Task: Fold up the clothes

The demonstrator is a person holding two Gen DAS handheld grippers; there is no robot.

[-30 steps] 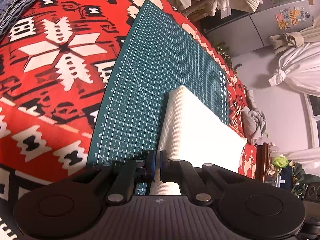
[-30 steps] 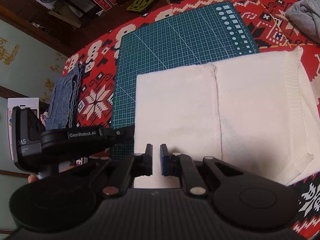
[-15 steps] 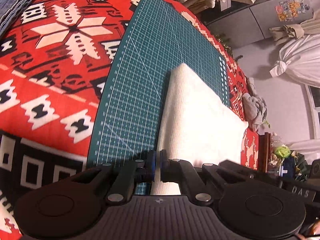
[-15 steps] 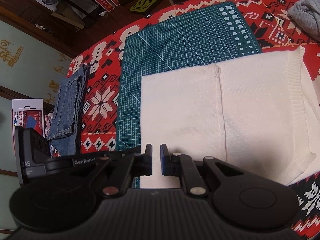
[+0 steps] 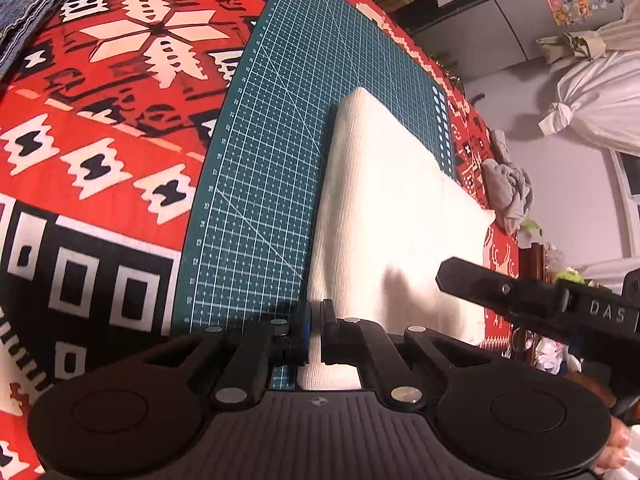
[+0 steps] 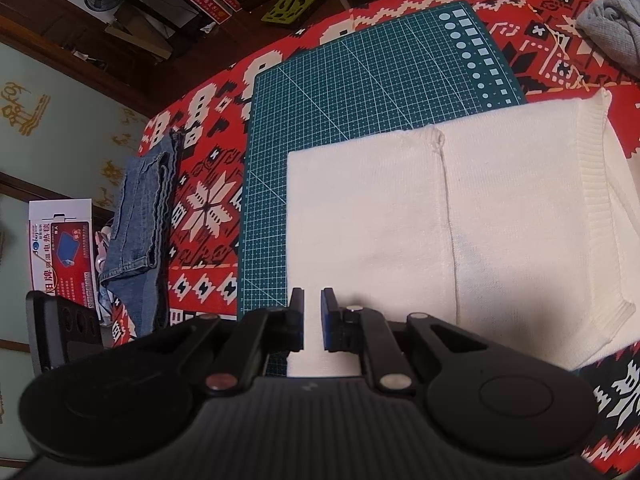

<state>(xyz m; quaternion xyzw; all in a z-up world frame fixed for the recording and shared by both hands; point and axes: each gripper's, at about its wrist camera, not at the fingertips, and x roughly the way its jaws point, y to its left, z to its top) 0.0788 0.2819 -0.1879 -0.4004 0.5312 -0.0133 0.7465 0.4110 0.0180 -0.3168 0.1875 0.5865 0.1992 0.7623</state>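
A white knit sweater point(image 5: 392, 208) point(image 6: 440, 232) lies folded into a flat rectangle on a green cutting mat point(image 5: 280, 140) point(image 6: 360, 80). Its ribbed hem faces right in the right wrist view. My left gripper point(image 5: 316, 320) hovers over the sweater's near left edge, shut, with only a thin slit between its pads and nothing held. My right gripper point(image 6: 313, 312) is above the near left corner of the sweater, also shut and empty. Its black body point(image 5: 540, 300) shows at the right of the left wrist view.
A red patterned tablecloth point(image 5: 120, 140) covers the table under the mat. Folded blue jeans point(image 6: 140, 220) lie to the mat's left. A grey crumpled garment point(image 6: 612, 20) sits at the far right. A printed box point(image 6: 60, 248) stands beyond the table's left edge.
The right gripper's body has come into the left wrist view from the right. In the right wrist view the left gripper has slid down to the left edge. The sweater has not moved.
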